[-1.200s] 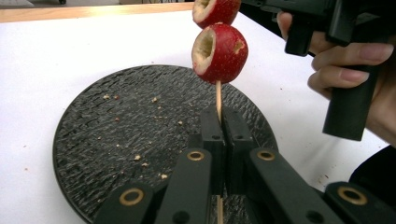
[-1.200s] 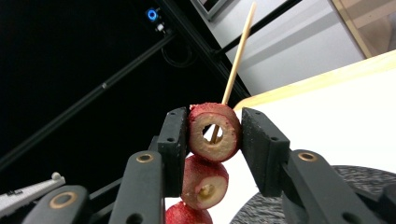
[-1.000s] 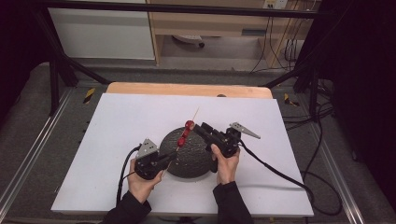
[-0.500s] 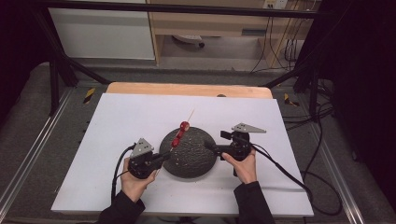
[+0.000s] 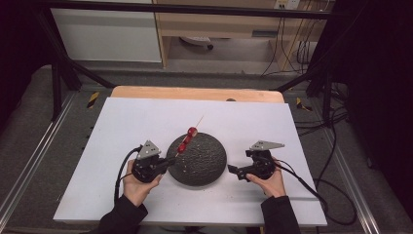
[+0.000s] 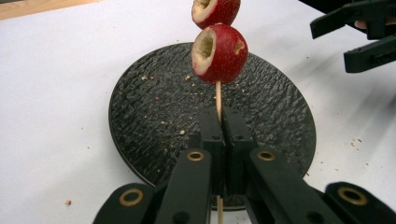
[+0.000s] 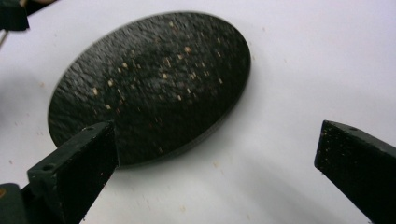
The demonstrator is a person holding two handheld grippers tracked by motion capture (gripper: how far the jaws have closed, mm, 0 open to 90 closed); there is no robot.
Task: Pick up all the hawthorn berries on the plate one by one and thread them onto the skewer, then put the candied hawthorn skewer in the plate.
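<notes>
A thin wooden skewer (image 6: pixel 218 95) carries red hollowed fruits (image 6: pixel 218 53), and my left gripper (image 6: pixel 218 119) is shut on its lower stick. From above, the left gripper (image 5: pixel 169 162) sits at the left rim of a round black textured plate (image 5: pixel 204 163), and the skewer's fruits (image 5: pixel 188 138) slant up over the plate's far left. My right gripper (image 5: pixel 234 171) rests low, just right of the plate. Its jaws have just been opening and nothing is between them. In its own view the right gripper (image 7: pixel 215 158) stands wide open before the crumb-dotted plate (image 7: pixel 154 79).
The plate lies on a white sheet (image 5: pixel 122 122) over a wooden table (image 5: pixel 195 92). Crumbs dot the plate (image 6: pixel 149 107) and the sheet around it. The right gripper (image 6: pixel 362 35) shows at the left gripper view's top right. Cables trail toward the front.
The right gripper left the skewer, moved right and down beside the plate, and opened its jaws. The left gripper stayed put with the skewer still in it.
</notes>
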